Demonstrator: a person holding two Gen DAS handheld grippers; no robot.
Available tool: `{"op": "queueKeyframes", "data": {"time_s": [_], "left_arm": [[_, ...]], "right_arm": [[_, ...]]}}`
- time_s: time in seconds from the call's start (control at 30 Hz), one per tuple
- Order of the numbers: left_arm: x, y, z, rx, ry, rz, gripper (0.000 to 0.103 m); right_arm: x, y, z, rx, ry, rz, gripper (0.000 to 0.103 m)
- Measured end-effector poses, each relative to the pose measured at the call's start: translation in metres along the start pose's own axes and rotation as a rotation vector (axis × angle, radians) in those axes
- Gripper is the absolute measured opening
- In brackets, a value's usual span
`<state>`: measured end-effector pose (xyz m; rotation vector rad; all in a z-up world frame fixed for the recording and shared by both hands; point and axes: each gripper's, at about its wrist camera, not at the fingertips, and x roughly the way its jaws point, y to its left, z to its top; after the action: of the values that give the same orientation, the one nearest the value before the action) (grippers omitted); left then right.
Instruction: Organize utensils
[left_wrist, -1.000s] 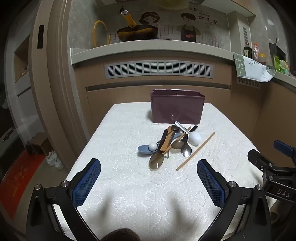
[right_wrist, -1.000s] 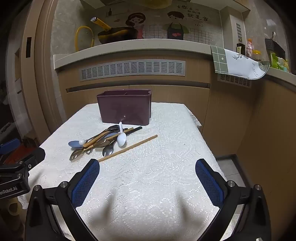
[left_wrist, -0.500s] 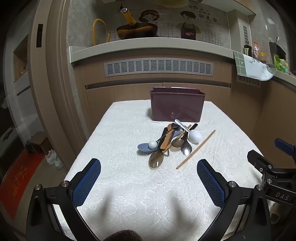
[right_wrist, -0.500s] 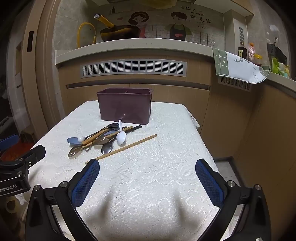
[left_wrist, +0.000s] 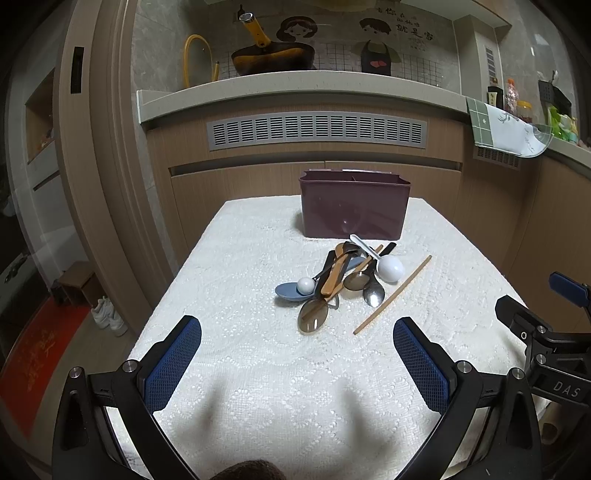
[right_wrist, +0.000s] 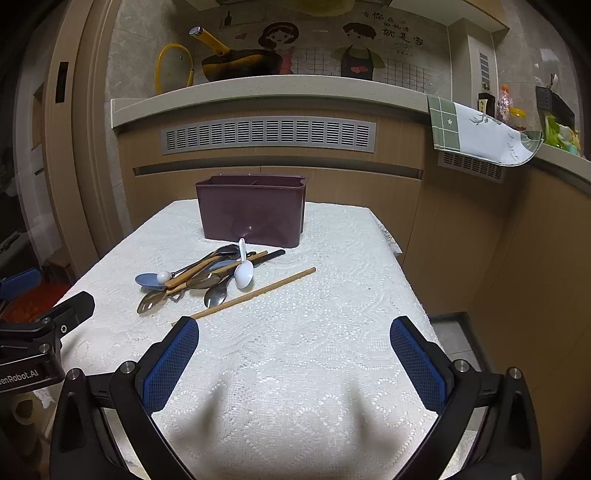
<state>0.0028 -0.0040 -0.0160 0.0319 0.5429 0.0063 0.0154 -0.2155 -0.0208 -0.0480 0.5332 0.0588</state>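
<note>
- On my right tongs (left_wrist: 561, 384), seen at the edge of my left camera's view, white letters read "DAS" on the black body.
- On my left tongs (right_wrist: 26, 373), seen at the edge of my right camera's view, white lettering reads "enRobot.AI"; the start of the word is cut off by the frame edge.
- On the wall decal (right_wrist: 400, 37) above the counter, beside the two cartoon figures, a line of Chinese characters stands; they are too small and blurred for me to read with certainty.

bin (left_wrist: 354, 206) interior hidden; buried spoon handles
</note>
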Motion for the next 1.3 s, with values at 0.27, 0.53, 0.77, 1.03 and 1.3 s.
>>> {"op": "queueKeyframes", "data": {"time_s": [0.27,0.53,0.77,1.03,1.3], "left_arm": [[0.0014,0.0001,0.003,0.001,0.006,-0.001,0.103],[0.0005,-0.0014,-0.0015,0.006,0.008,-0.001,0.103],[0.0002,-0.0019,-0.0009,0.007,0.013,-0.001,0.103],[0.0003,-0.0018,0.0003,0.008,0.015,-0.002,0.103],[-0.0006,-0.0023,-0.001,0.01,0.02,0.0,0.103]], "right_arm": [[0.0007,0.0004,-0.001,0.0,-0.001,0.001,0.103],[0.0003,0.0,-0.001,-0.001,-0.002,0.001,0.103],[0.0002,0.0001,-0.0003,-0.001,0.0,0.001,0.103],[0.0001,-0.0002,-0.0007,-0.001,0.0,0.002,0.103],[-0.0001,-0.0002,-0.0007,-0.001,0.0,0.002,0.103]]}}
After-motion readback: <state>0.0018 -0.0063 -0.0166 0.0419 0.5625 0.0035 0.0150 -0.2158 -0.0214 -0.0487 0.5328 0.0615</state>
